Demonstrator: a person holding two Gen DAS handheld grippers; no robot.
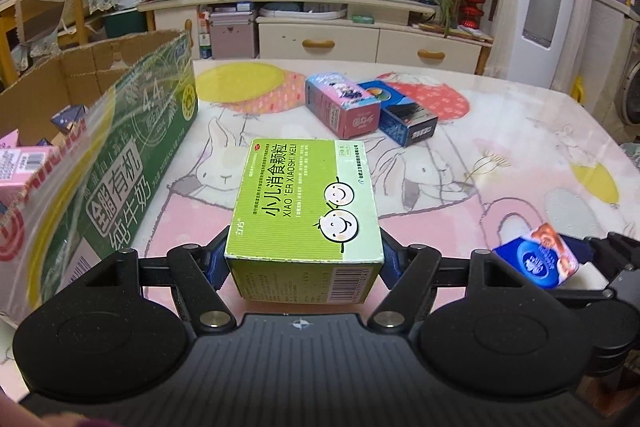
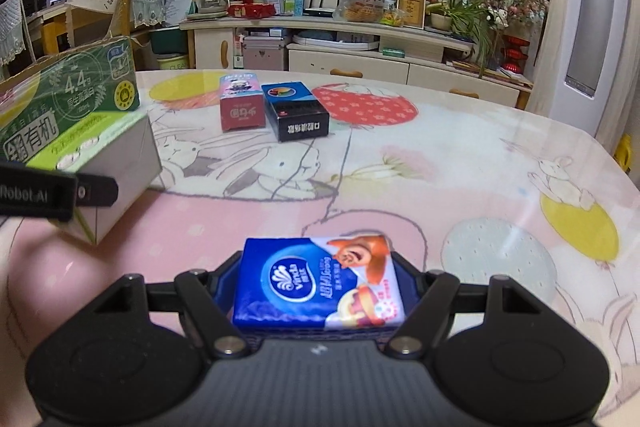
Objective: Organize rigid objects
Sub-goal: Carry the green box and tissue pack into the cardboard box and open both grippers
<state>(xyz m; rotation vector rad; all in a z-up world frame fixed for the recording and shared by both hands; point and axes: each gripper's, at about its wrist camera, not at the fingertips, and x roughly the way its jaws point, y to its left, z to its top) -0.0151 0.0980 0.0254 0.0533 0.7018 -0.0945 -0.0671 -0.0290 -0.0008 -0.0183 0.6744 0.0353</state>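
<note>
While the green box (image 1: 308, 203) reading "XIAO'ER XIAOSHI KELI" sits clamped in the left tongs (image 1: 303, 259) above the counter (image 1: 500, 131) beside the open milk carton (image 1: 132, 131), the right tongs (image 2: 318, 287) grip a blue "Vinda" tissue pack (image 2: 316, 283).

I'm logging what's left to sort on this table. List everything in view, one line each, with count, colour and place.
green medicine box: 1, green, held in the left gripper
tissue pack: 1, blue, held in the right gripper
pink carton: 1, pink, far part of the table
dark blue box: 1, blue-black, beside the pink carton
milk carton box: 1, green cardboard, open, left on the table, small boxes inside
tablecloth: 1, pink with rabbits
left gripper: 1, black
right gripper: 1, black
</note>
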